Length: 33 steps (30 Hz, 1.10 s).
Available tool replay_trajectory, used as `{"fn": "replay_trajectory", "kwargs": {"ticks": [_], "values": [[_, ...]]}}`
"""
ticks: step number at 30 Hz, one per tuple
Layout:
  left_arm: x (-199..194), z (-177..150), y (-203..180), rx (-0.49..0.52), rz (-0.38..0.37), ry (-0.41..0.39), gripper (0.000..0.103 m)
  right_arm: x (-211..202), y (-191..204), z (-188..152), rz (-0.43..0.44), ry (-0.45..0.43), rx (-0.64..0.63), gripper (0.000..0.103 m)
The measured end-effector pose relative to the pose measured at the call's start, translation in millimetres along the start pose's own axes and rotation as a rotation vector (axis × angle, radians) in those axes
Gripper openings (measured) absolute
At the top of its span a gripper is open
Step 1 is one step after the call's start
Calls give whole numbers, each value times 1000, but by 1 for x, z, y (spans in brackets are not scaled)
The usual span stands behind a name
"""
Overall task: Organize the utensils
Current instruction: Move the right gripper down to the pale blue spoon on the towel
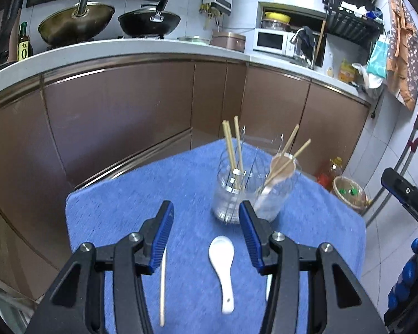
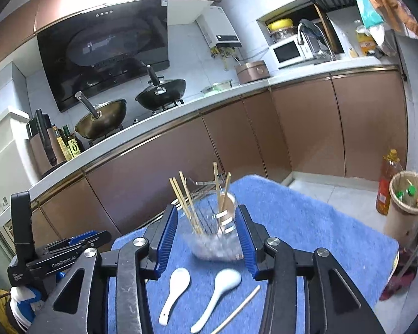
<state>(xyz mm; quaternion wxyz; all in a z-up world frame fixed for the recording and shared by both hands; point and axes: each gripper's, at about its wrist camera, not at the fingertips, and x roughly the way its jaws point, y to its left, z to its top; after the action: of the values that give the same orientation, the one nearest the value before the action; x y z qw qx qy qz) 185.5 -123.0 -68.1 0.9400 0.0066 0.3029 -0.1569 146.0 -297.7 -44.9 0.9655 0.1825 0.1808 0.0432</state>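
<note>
On the blue cloth (image 1: 119, 217), two clear jars (image 1: 231, 194) w/ chopsticks (image 1: 232, 150) are being kept side by side, while two white spoons (image 2: 175, 292) and a loose chopstick (image 2: 237, 309) are lying flat just in front. Left gripper (image 1: 206, 217) is being held above the spoons, jaws apart, nothing gripped. Right gripper (image 2: 209, 228) is being held likewise, jaws wide, w/ the jars showing between its fingers.

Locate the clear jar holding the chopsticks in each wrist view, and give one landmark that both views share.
Left wrist: jar right of centre, on the blue cloth, beyond the jaws.
Right wrist: jar at centre, framed between the jaws.
Shared landmark: the black wok on the stove.
</note>
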Motion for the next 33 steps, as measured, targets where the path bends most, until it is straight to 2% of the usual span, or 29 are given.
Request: {"fn": "replay_trajectory", "kwargs": {"ticks": [5,17,24,33], "values": [[-10,-18,9,-13,-12,38,47,-7,-6,-16,-11,36,51,41],[-35,-42,9,31,0,30,47,-8,-15,-51,-23,136,142,41],[-46,-52,21,-13,10,-58,47,-8,-19,-60,-20,166,153,41],[-37,-53,24,1,5,-9,47,0,-26,-69,-32,199,174,42]]}}
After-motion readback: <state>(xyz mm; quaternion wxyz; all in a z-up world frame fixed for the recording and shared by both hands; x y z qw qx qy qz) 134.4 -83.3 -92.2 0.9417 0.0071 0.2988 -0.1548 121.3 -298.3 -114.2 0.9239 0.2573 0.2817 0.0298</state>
